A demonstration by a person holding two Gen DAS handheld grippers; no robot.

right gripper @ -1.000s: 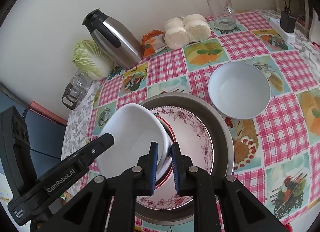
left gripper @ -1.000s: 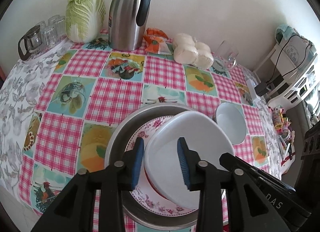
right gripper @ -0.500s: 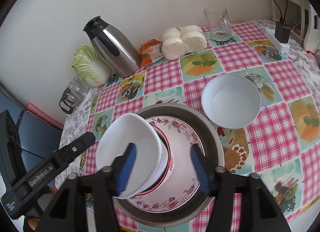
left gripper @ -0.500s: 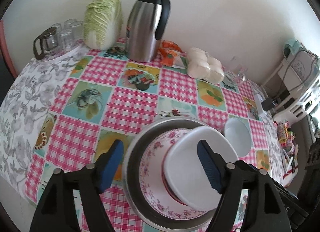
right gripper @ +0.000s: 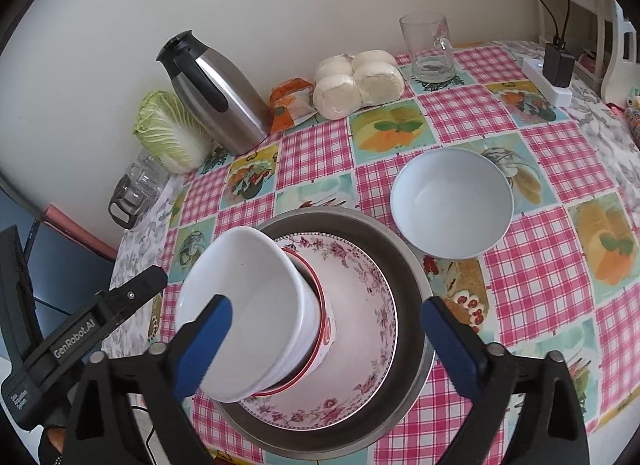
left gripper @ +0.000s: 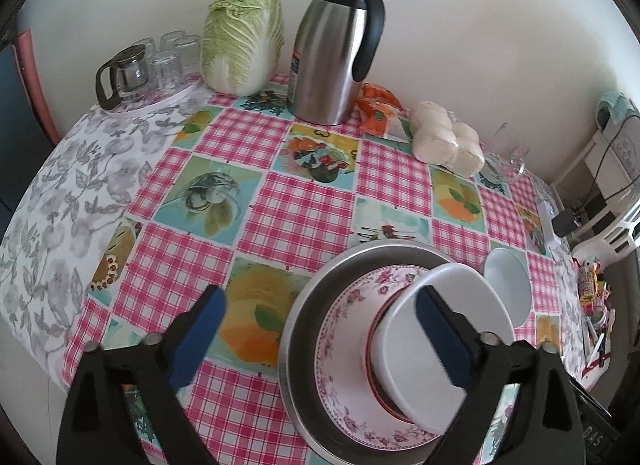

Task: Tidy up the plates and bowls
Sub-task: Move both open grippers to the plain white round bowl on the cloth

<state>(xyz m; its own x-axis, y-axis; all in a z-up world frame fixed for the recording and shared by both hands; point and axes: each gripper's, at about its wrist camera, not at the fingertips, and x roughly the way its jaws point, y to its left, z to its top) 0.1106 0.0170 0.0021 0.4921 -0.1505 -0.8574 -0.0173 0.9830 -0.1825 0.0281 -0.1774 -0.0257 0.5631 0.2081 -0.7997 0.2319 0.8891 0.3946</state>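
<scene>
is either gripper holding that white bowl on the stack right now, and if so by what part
Nothing is held. Both the left gripper and right gripper have jaws opening wide, with no pad pressing the white bowl, which sits tilted in the red-rimmed bowl.

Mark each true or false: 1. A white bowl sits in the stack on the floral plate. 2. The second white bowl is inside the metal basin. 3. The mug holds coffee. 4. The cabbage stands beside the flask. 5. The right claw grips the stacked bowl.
1. True: the stacked bowl rests on a red-rimmed bowl on the floral plate.
2. False: the second bowl sits on the tablecloth beside the basin.
3. False: the mug looks empty.
4. True: cabbage, flask.
5. False: the right claw is opening, pads clear.
</scene>
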